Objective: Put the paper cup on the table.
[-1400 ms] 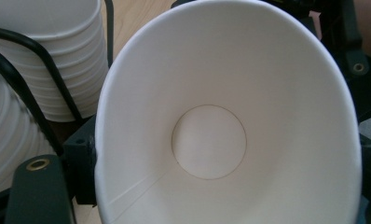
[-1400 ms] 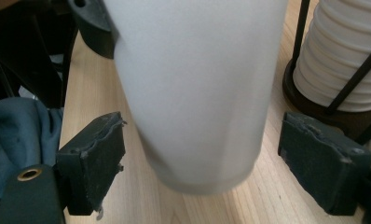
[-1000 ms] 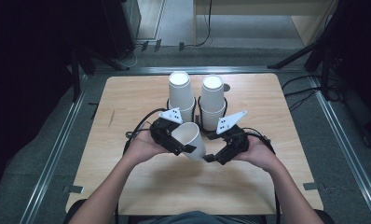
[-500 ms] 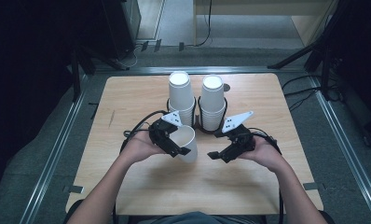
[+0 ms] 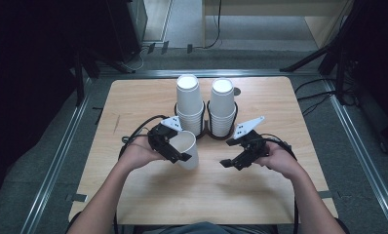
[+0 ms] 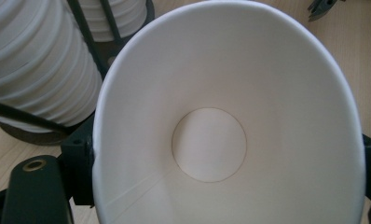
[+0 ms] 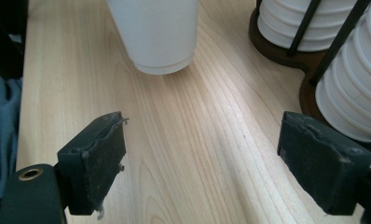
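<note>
Your left gripper [image 5: 178, 155] clamps the white paper cup [image 5: 186, 148] by its rim; right gripper [image 5: 229, 163] open, empty. Cup's light, thin-walled & prob. crushable: squeeze gently.

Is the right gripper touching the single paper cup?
Apart. In the right gripper view, the right gripper has open jaws with bare table between them, and the paper cup stands farther ahead.

White paper cup [image 5: 186, 148] in left gripper [image 5: 175, 151] — right gripper [image 5: 231, 163] apart, empty.
</note>
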Demonstrator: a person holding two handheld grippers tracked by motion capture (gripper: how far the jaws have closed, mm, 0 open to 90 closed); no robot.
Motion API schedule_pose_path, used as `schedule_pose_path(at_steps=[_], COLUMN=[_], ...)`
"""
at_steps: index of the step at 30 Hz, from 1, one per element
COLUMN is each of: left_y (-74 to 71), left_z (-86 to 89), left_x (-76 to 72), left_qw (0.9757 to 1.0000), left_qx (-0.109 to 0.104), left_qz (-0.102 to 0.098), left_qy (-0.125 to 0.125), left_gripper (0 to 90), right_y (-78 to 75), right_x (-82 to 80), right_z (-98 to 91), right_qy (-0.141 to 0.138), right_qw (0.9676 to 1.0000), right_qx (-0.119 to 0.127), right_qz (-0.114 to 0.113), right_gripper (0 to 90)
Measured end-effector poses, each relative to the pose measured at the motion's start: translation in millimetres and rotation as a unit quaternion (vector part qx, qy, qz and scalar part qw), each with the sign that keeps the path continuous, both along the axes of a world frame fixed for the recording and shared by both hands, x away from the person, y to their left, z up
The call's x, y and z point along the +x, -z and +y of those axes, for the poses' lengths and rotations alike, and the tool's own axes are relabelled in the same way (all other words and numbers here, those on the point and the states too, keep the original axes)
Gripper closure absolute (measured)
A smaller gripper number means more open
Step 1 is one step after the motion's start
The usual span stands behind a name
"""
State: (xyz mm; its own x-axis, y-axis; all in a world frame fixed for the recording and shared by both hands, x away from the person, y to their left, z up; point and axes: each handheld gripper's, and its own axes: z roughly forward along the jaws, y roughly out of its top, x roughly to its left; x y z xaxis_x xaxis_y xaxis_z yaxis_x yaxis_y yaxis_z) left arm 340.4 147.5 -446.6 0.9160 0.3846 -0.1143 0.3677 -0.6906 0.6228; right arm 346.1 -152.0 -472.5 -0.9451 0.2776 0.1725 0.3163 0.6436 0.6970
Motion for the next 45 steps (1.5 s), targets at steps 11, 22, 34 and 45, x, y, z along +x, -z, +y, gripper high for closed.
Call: schedule_pose_path(at_steps=[11, 22, 34, 45], left_y=[0.5, 0.8, -3.9, -5.7], left_z=[19.2, 42.4, 64.8, 81.1], left_x=[-3.0, -4.8, -3.2, 8.7], left_qw=[0.9997, 0.9984, 0.9966, 0.9934], left_qx=[-0.001, -0.007, -0.006, -0.003], left_qz=[0.002, 0.005, 0.000, -0.003], left_qy=[-0.024, -0.056, -0.082, -0.115], left_gripper=[14.3, 14.2, 13.9, 13.9], right_y=[3.7, 4.1, 5.8, 6.0], right_x=[8.6, 13.9, 15.5, 12.7], right_z=[-0.5, -1.1, -1.2, -5.5], right_qy=[-0.014, -0.032, -0.033, -0.022], right_qw=[0.9998, 0.9992, 0.9990, 0.9993], right_qx=[-0.010, -0.016, -0.024, -0.024], right_qz=[-0.007, -0.017, -0.017, -0.019], right_gripper=[17.7, 18.8, 19.2, 19.2])
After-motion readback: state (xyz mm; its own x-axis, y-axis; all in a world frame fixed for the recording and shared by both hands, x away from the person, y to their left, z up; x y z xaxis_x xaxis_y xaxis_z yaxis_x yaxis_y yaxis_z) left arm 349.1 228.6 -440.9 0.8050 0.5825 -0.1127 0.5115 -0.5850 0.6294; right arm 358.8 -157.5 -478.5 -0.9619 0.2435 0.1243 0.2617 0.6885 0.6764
